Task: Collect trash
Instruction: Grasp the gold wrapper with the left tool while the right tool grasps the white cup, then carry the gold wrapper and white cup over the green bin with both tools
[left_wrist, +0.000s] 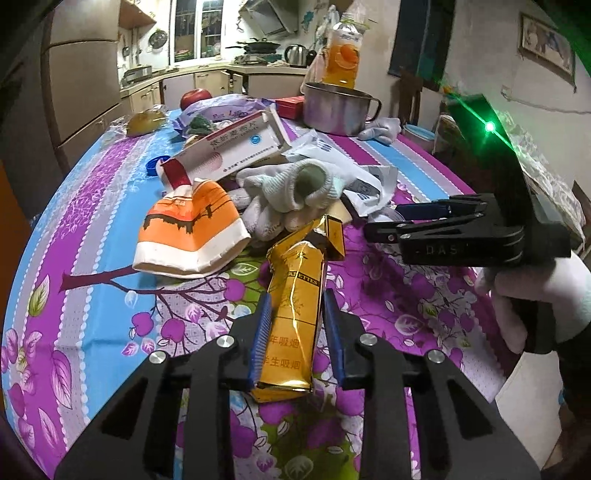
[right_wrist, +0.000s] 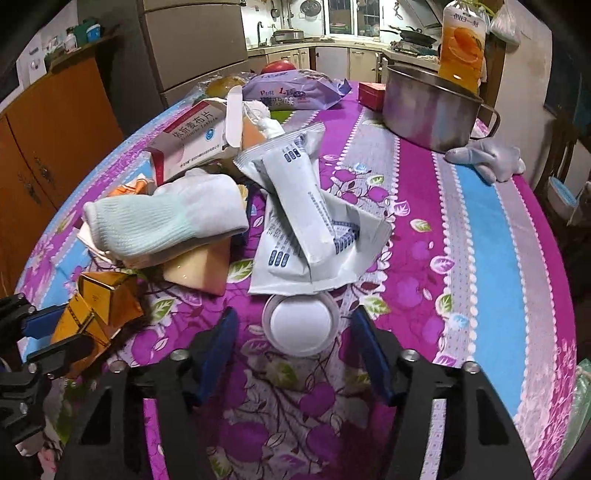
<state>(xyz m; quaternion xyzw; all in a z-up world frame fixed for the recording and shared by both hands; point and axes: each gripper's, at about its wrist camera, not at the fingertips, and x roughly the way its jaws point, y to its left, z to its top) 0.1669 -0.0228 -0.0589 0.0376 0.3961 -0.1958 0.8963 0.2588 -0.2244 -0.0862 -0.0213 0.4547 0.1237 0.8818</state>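
A crumpled gold cigarette pack (left_wrist: 293, 314) lies on the flowered tablecloth (left_wrist: 110, 295). My left gripper (left_wrist: 297, 295) is shut on it, one blue pad against each long side. The right wrist view shows the same grip at its left edge, the left gripper (right_wrist: 70, 328) around the gold pack (right_wrist: 92, 310). My right gripper (right_wrist: 294, 314) stands open around a round white plastic lid (right_wrist: 300, 323), with a gap on both sides. A gloved hand (left_wrist: 535, 295) holds the right gripper (left_wrist: 388, 219). A trash pile sits behind: white sachets (right_wrist: 306, 221), a white glove (right_wrist: 166, 221), an orange paper cup (left_wrist: 192, 232), a medicine box (left_wrist: 240, 147).
At the back stand a steel pot (right_wrist: 428, 107) with an orange drink bottle (right_wrist: 461, 44) behind it, a red box (right_wrist: 371, 94), a purple wrapper (right_wrist: 288, 92), an apple (left_wrist: 195, 96) and another glove (right_wrist: 487, 158). The table edge curves close on the right.
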